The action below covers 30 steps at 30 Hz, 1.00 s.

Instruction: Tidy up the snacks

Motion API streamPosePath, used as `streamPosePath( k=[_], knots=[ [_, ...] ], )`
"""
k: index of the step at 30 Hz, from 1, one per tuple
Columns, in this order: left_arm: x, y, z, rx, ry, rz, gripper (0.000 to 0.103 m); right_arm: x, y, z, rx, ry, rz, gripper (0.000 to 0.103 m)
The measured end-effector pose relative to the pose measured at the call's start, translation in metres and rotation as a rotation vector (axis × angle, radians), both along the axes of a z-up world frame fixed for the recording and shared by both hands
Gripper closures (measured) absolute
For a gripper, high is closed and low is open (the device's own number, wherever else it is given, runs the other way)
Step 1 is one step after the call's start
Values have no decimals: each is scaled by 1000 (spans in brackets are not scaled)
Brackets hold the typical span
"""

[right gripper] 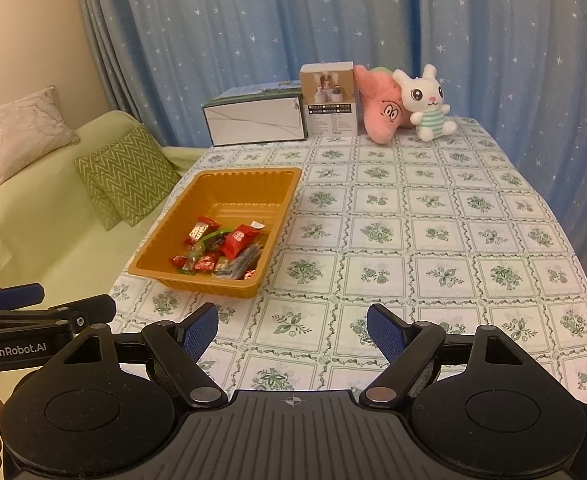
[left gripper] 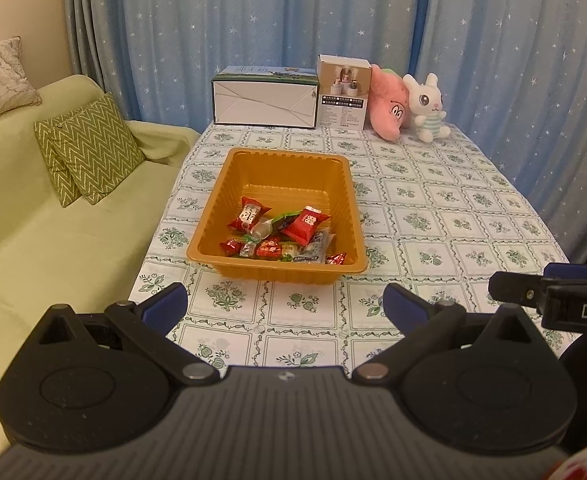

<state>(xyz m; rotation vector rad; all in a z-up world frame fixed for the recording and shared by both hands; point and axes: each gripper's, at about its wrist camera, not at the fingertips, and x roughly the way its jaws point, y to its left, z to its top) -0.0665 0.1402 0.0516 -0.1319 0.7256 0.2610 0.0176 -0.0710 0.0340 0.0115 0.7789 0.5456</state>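
Observation:
An orange plastic tray (left gripper: 213,220) (right gripper: 161,248) sits on the left half of the patterned tablecloth. In its near end lie several wrapped snacks (left gripper: 281,236) (right gripper: 221,250), mostly red packets with some clear ones. My left gripper (left gripper: 285,304) hovers just short of the tray's near edge, open, nothing between its blue pads. My right gripper (right gripper: 291,326) hangs over the cloth to the right of the tray, open and empty. Each gripper shows at the edge of the other's view.
At the table's far end stand a white box (left gripper: 264,104) (right gripper: 255,120), a smaller product box (left gripper: 343,94) (right gripper: 327,100), a pink plush (left gripper: 387,104) (right gripper: 379,110) and a white rabbit plush (left gripper: 427,106) (right gripper: 425,104). A green sofa (left gripper: 53,248) with cushions lies left. Blue curtains hang behind.

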Motion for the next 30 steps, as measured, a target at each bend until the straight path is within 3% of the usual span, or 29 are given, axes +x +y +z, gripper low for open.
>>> streamPosePath(
  k=[30],
  knots=[
    [-3,-4,1,-7,-4,-1,0,-1,-3,3,0,-7,-4,22]
  ],
)
